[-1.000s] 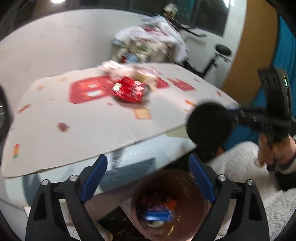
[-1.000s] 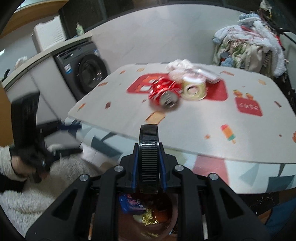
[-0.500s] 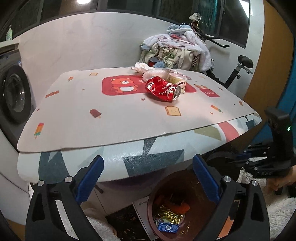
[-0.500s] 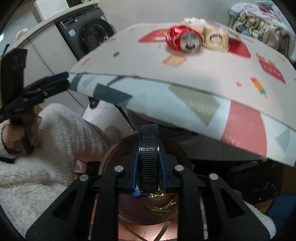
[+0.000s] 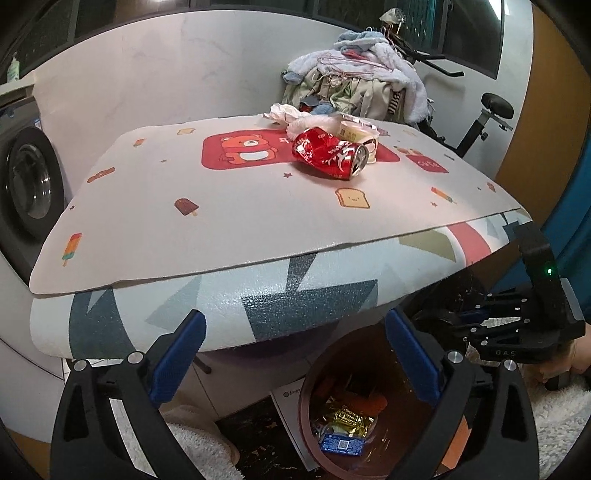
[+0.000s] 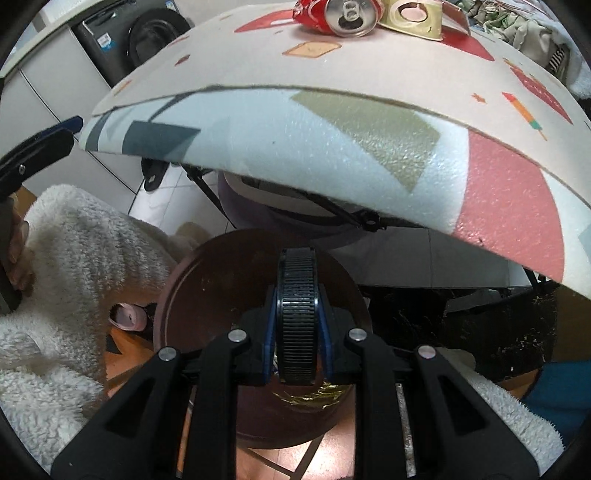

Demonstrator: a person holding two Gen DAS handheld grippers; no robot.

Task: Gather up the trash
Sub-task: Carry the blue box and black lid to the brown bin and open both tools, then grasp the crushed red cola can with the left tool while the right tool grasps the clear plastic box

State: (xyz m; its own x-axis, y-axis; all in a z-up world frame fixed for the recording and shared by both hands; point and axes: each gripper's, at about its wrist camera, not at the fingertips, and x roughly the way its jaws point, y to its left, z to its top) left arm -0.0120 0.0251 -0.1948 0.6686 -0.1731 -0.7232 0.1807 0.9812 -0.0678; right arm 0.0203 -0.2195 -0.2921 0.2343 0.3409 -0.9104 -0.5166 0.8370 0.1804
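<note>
Below table edge (image 6: 295,88), black disc (image 6: 296,317) over bin (image 6: 177,295)

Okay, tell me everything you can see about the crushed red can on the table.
The crushed red can lies on its side on the table mat, near the red bear print. It looks like thin metal, red with white lettering, its body dented and crumpled. Its silver top, opening already punched, faces the table's near edge. A pale yellow cup on its side sits right beside it, apparently touching. No gripper is near it.
</note>
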